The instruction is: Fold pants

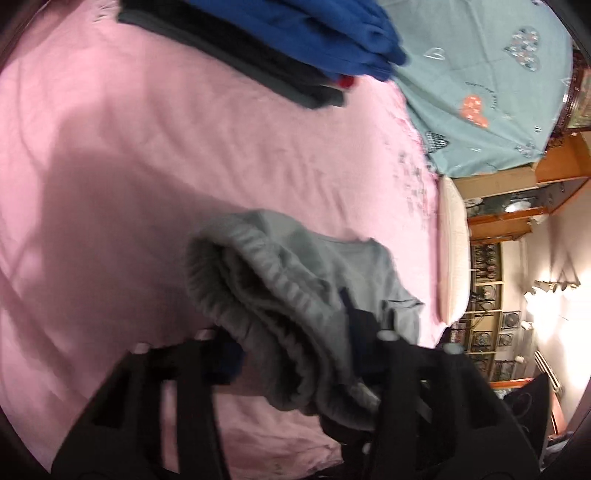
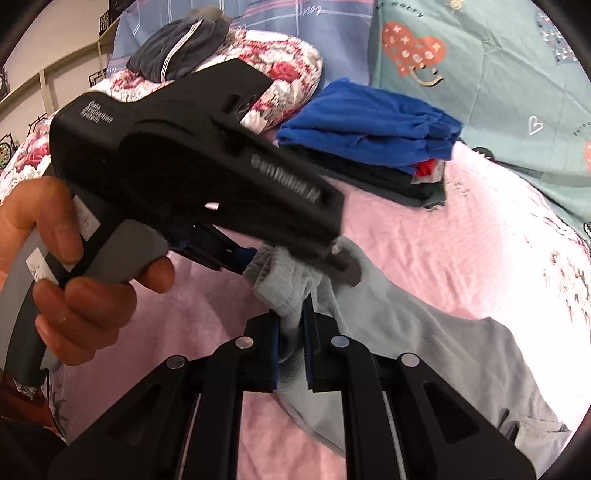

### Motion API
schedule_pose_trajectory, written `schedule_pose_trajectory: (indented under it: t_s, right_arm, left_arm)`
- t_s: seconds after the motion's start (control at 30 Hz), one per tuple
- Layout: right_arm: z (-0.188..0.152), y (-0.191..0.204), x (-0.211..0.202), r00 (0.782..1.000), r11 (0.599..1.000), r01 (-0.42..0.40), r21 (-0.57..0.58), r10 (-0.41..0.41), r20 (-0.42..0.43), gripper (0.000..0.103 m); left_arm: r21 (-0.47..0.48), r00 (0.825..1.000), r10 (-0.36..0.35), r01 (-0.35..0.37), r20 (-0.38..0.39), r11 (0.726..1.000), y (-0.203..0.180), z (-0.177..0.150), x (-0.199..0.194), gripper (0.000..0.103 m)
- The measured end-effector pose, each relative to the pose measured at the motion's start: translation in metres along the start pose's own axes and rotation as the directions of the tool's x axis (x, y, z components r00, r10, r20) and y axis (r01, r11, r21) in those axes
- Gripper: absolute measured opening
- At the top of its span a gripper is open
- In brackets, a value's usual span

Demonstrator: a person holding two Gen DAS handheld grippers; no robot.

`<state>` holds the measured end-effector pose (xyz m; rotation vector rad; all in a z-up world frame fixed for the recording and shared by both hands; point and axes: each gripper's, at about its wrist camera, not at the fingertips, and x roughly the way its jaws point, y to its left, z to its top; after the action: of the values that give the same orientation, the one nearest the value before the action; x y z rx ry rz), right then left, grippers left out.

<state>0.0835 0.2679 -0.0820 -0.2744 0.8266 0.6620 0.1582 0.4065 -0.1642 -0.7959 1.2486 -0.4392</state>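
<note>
Light grey pants (image 1: 295, 266) lie bunched on the pink bedsheet (image 1: 147, 166), their ribbed elastic waistband raised toward the left wrist camera. My left gripper (image 1: 291, 339) has that waistband pinched between its blue pads. From the right wrist view, the left gripper (image 2: 295, 258) is seen side-on in a person's hand (image 2: 74, 288), biting the waistband's edge. My right gripper (image 2: 291, 350) is shut on a fold of the same pants (image 2: 424, 332) just below it. The rest of the fabric trails right across the sheet (image 2: 443, 229).
A stack of folded clothes, blue on top of dark ones (image 2: 369, 125) (image 1: 314, 33), sits further back on the bed. Behind it are a teal heart-print quilt (image 2: 480, 55) and a floral pillow (image 2: 288, 74) with a dark garment (image 2: 177, 44). The bed's edge and wooden furniture (image 1: 517, 221) lie right.
</note>
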Motion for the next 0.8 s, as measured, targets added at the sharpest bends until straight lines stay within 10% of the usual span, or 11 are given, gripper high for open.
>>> schedule_pose_trajectory:
  t_s: [0.4, 0.8]
  right_arm:
    - [-0.069, -0.119, -0.116, 0.987, 0.958, 0.096, 0.269, -0.127, 0.102, 0.010]
    - [-0.208, -0.270, -0.167, 0.980, 0.698, 0.152, 0.700, -0.201, -0.013, 0.010]
  left_arm:
    - [0.261, 0.999, -0.022, 0.028, -0.026, 0.965, -0.179, -0.042, 0.069, 0.034]
    - [0.474, 0.953, 0.171, -0.033, -0.251, 0.880, -0.310, -0.108, 0.266, 0.041]
